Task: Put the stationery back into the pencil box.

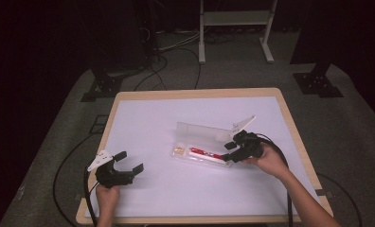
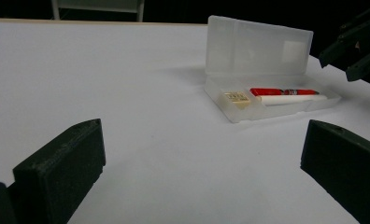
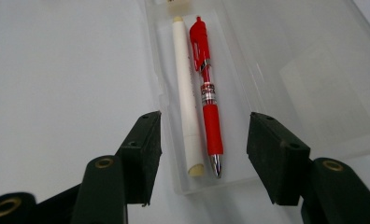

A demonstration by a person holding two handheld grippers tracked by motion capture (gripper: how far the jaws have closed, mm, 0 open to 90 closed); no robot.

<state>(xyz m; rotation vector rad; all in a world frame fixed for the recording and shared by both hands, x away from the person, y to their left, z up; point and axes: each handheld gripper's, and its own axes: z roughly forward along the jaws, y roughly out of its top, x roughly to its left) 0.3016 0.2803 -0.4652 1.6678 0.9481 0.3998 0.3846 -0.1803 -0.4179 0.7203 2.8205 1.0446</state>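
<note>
On the table (image 1: 143, 118), our open pencil case (image 1: 200, 142) holds the red pen (image 3: 206, 93); our right hand-held gripper (image 3: 204, 149) hovers over it, released, nothing grasped yet. Our left hand-held gripper (image 1: 127, 161) waits open.

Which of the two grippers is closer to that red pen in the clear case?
The right gripper. Its open jaws hang just above the red pen at the open case's end. The left gripper, also open, sits well off near the table's front left.
</note>
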